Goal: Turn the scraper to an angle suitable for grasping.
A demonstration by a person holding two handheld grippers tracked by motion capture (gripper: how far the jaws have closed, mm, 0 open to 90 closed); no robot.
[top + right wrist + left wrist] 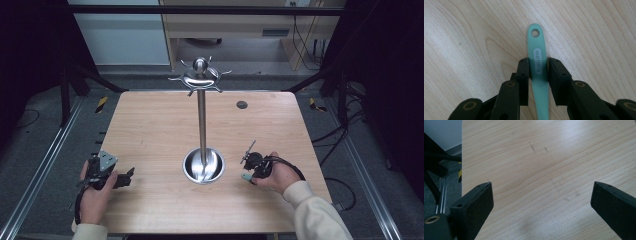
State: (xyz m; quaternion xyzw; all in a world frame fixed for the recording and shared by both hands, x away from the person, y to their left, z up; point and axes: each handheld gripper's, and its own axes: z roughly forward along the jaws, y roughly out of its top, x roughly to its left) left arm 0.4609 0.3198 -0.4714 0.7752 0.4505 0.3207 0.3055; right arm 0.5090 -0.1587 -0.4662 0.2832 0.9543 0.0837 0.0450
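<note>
The pale green plastic utensil handle with a hanging hole at its tip (pixel 537 65) is clamped between the two jaws of the right gripper (pixel 538 67), pads pressing its flat sides partway along. Its long axis runs straight out ahead of these tongs, hole end farthest from them, just above the light wooden table (pixel 469 50); the working end is hidden behind the jaws. In the high view the right gripper (pixel 248 168) shows the green tip at its lower left, low over the table.

To the left of these tongs, near but apart, stands the polished steel hanging rack (pixel 202 125): a round dished base, a tall upright pole, and a crown of hooks at the top, all bare. The dish seems empty. The likely move is lifting the hole up to a hook, so this hand is the nearer one.

The left gripper (pixel 125 177) rests well apart on the rack's far side, jaws wide apart over bare wood.
</note>
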